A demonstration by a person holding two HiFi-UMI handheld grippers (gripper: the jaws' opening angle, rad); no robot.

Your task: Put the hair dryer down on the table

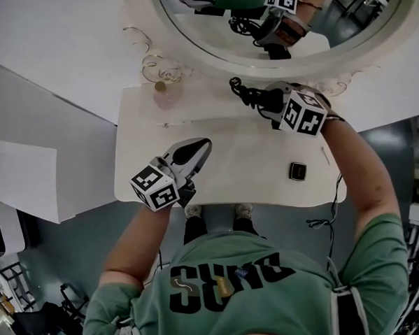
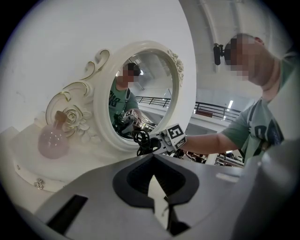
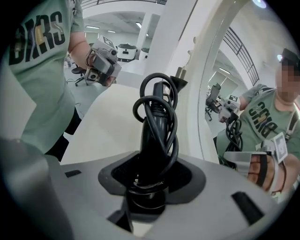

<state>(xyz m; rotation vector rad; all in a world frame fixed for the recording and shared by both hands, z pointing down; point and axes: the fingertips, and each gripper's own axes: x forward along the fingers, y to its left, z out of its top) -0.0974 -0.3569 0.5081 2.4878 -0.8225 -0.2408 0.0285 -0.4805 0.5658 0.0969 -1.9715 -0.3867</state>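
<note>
A black hair dryer point(image 1: 259, 97) with its cord coiled round it is held above the back right of the white vanity table point(image 1: 230, 178), close to the mirror. My right gripper point(image 1: 270, 102) is shut on it. In the right gripper view the hair dryer point(image 3: 157, 122) stands up between the jaws, plug at the top; whether it touches the table I cannot tell. My left gripper point(image 1: 195, 153) hovers over the table's front left, jaws together with nothing in them. From the left gripper view the right gripper point(image 2: 157, 143) and the coiled cord show ahead.
An oval white-framed mirror point(image 1: 202, 47) stands at the back of the table. A pink round bottle point(image 1: 162, 94) sits at the back left, also seen as the pink bottle point(image 2: 52, 140). A small black square device point(image 1: 297, 171) and a thin stick point(image 1: 325, 155) lie at the right.
</note>
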